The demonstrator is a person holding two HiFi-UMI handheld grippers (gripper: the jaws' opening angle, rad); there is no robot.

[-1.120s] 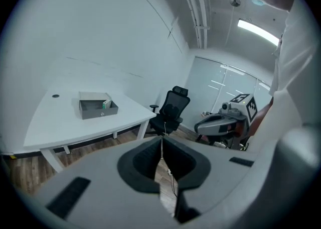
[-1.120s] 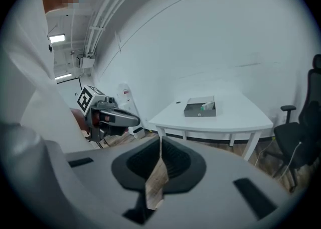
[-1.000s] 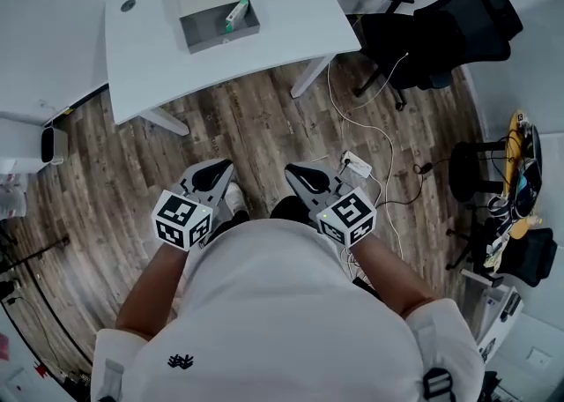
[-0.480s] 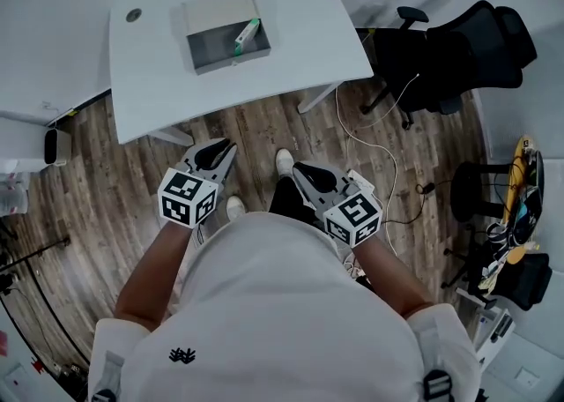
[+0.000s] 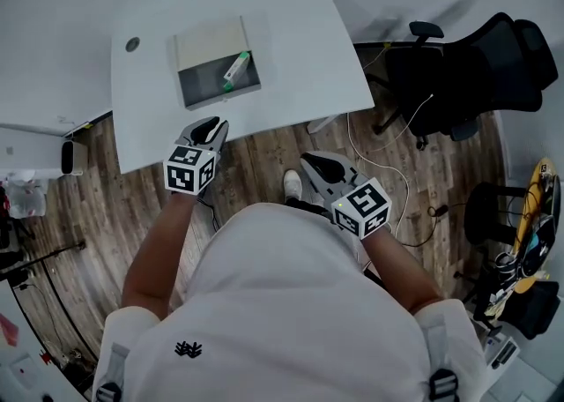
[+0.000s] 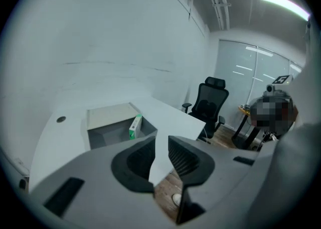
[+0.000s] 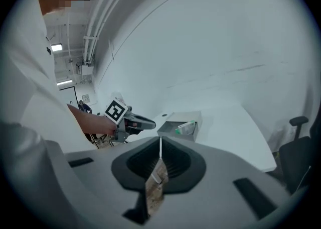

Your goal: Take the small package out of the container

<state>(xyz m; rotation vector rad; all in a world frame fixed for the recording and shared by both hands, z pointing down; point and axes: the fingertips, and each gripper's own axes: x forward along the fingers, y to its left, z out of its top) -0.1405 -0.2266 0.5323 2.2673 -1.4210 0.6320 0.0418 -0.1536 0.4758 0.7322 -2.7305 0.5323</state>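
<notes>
Wood-plank floor and a white table form the setting. The small package (white and green) is shown inside the container, leaning aslant against the right-hand wall with one end raised toward the rim. This posture is judged to leave its upper end free for a pinch from above. The container, an open grey box with a pale flap folded back on its far side, is set near the middle of the table, where it can be reached from the near edge.

The left gripper is held just over that near edge, short of the container and pointed toward it. Its jaws have just been opening and are seen moderately spread with nothing between them, which is judged to be a preparation for the width of the package.

The right gripper is held farther back, over the floor beside the person's body. Its jaws are pressed together but for a thin slit, and nothing is pinched. It is judged to be kept clear so that the left can work alone.

Nothing on the table is touched, so the task is judged to be at the approach. An office chair is placed well apart, to the right of the table.
</notes>
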